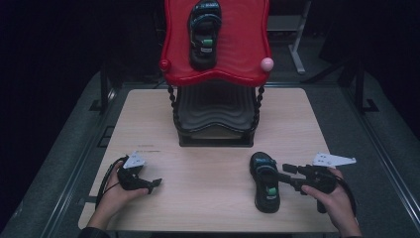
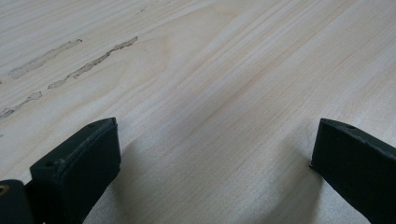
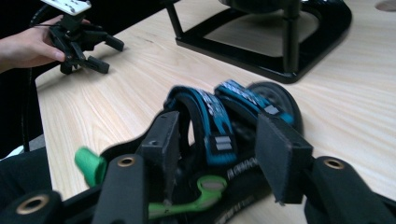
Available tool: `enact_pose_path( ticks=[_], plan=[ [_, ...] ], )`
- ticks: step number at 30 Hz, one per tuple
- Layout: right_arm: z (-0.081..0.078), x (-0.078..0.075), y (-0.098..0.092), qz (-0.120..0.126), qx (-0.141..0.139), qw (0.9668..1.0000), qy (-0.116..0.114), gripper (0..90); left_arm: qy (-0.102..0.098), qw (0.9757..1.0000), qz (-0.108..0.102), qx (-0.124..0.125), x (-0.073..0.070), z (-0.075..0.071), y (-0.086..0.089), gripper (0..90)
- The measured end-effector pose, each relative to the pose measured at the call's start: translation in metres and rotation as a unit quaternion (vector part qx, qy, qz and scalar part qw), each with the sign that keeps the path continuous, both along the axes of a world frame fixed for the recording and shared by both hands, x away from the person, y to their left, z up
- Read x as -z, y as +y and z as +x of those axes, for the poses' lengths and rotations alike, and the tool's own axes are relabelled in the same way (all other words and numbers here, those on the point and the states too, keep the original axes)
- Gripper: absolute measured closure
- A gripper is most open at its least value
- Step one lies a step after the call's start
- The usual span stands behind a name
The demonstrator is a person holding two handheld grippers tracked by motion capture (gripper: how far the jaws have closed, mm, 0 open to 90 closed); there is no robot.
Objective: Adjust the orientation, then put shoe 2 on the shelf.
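A black sandal with blue straps and green trim (image 1: pixel 265 181) lies flat on the wooden table (image 1: pixel 208 153) at the front right. My right gripper (image 1: pixel 288 173) is level at its right side, pointing left at it; in the right gripper view its jaws (image 3: pixel 219 135) stand apart with the sandal's straps (image 3: pixel 210 116) just beyond them and no pad pressing. A matching sandal (image 1: pixel 204 32) lies on the red top shelf (image 1: pixel 237 62) of the rack at the back. My left gripper (image 1: pixel 153 184) rests open at the front left, over bare wood (image 2: pixel 212 135).
The two-tier rack has a black lower shelf (image 1: pixel 213 106) and a black base frame (image 3: pixel 299 60) at the table's middle back, with a red knob (image 1: pixel 164 64) and a pink knob (image 1: pixel 267 64) on the top shelf's corners. Bare wood lies between the two grippers.
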State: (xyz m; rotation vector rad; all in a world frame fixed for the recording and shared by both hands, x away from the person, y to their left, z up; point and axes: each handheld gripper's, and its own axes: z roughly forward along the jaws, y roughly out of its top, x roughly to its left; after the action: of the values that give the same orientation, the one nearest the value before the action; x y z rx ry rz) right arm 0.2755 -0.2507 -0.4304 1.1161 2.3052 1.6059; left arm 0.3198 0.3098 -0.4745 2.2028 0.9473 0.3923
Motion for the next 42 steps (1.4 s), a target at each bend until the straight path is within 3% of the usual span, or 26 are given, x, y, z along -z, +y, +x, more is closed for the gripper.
enact_pose_path(
  ticks=[5, 17, 22, 29, 35, 42],
  plan=[
    [0.009, 0.002, 0.012, 0.004, -0.014, 0.9999, -0.006, 46.3, 0.0, 1.0, 0.0, 0.0, 0.0, 0.0, 0.0, 0.3],
    [0.02, 0.014, 0.029, -0.014, -0.042, 0.9989, 0.014, 48.4, 0.0, 1.0, 0.0, 0.001, 0.0, 0.0, 0.0, 0.3],
    [0.022, 0.016, 0.025, 0.0, -0.036, 0.9992, 0.016, 59.6, 0.0, 1.0, 0.0, 0.001, 0.0, 0.0, 0.0, 0.3],
    [0.023, 0.016, 0.02, 0.021, -0.034, 0.9989, 0.023, 66.0, 0.0, 1.0, 0.0, 0.001, 0.0, 0.0, 0.0, 0.3],
    [0.021, 0.012, 0.02, 0.027, -0.037, 0.9987, 0.022, 66.6, 0.0, 1.0, 0.0, 0.001, 0.0, 0.0, 0.0, 0.3],
    [0.017, -0.005, 0.017, 0.045, -0.028, 0.9986, 0.009, 66.7, 0.001, 1.0, 0.0, 0.001, 0.0, 0.0, 0.0, 0.3]
  ],
)
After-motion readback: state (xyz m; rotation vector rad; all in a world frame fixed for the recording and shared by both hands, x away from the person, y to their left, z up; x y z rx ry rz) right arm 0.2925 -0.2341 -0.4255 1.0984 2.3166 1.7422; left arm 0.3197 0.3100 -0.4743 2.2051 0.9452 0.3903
